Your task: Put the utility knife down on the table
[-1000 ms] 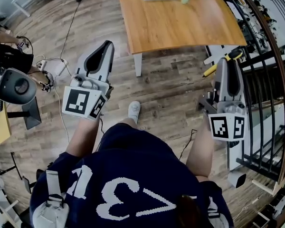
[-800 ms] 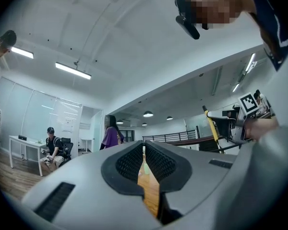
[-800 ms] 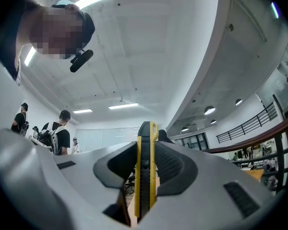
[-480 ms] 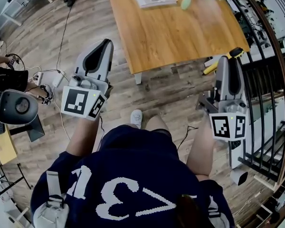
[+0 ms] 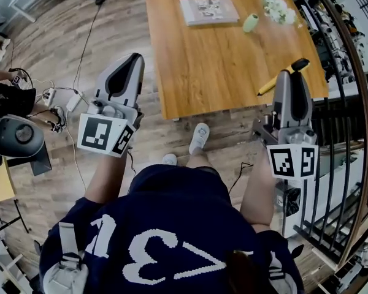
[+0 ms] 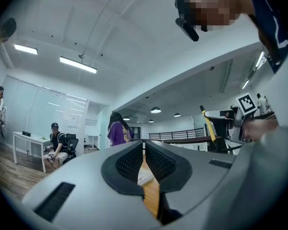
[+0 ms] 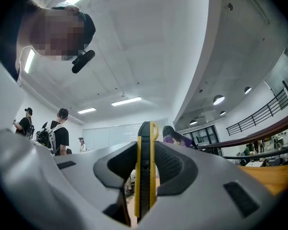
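The utility knife (image 5: 286, 75), yellow with a black tip, sticks out past my right gripper (image 5: 291, 77), which is shut on it. It hangs over the near right corner of the wooden table (image 5: 221, 54). In the right gripper view the knife (image 7: 146, 171) stands upright on edge between the two dark pads. My left gripper (image 5: 127, 63) is held over the floor to the left of the table, shut with nothing in it; in the left gripper view its pads (image 6: 129, 163) almost meet. That view also shows the knife (image 6: 209, 127) at the right.
A booklet (image 5: 208, 10), a small green vase (image 5: 250, 22) and white flowers (image 5: 276, 6) lie at the table's far side. A black railing (image 5: 346, 139) runs along the right. Cables (image 5: 67, 97) and a round grey device (image 5: 15, 136) sit on the floor at the left. People stand in the background.
The person has stepped toward the table, which now lies closer. The knife has come from beside the table to over its near right corner. Both grippers keep their grip state.
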The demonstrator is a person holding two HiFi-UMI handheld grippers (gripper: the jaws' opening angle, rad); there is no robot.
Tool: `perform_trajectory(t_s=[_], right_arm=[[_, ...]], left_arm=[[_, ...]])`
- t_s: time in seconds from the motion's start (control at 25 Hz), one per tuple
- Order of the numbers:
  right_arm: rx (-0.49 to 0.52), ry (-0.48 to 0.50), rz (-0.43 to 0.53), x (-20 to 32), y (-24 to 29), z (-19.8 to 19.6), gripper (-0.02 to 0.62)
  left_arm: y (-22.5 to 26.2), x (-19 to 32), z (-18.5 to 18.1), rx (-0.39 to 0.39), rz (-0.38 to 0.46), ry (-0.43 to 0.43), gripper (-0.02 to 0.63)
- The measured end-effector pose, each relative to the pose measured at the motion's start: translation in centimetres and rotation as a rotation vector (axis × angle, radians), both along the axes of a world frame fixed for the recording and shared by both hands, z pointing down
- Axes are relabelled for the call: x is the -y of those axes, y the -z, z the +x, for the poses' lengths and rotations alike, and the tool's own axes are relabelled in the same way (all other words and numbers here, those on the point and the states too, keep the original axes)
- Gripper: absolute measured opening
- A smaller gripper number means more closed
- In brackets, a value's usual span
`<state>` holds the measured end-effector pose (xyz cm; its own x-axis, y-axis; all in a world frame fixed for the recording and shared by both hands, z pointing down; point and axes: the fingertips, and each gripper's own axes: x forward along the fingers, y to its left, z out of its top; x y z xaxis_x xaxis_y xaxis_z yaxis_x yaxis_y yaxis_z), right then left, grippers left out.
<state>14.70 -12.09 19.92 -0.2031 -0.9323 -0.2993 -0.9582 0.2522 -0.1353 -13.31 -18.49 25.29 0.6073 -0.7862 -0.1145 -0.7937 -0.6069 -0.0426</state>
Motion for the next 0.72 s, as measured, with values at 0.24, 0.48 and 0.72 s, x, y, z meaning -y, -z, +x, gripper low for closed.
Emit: perform_trajectory(t_s=[0.24, 0.48, 0.72], right_arm=[[-0.019, 0.083, 0.025, 8.9, 2.2, 3.9, 0.124], [-0.015, 0.15, 0.005, 15.4, 2.3, 6.9, 0.124], [0.0, 0.178, -0.051, 19.9, -0.2, 7.6, 0.124]], left_arm=[[1.8, 6.8, 2.7, -0.011, 0.03, 0.101, 0.028], [2.1, 11.0, 5.3, -0.019, 0.025, 0.173, 0.028], [0.9, 14.8, 7.8, -0.022, -0.004, 0.159, 0.028]])
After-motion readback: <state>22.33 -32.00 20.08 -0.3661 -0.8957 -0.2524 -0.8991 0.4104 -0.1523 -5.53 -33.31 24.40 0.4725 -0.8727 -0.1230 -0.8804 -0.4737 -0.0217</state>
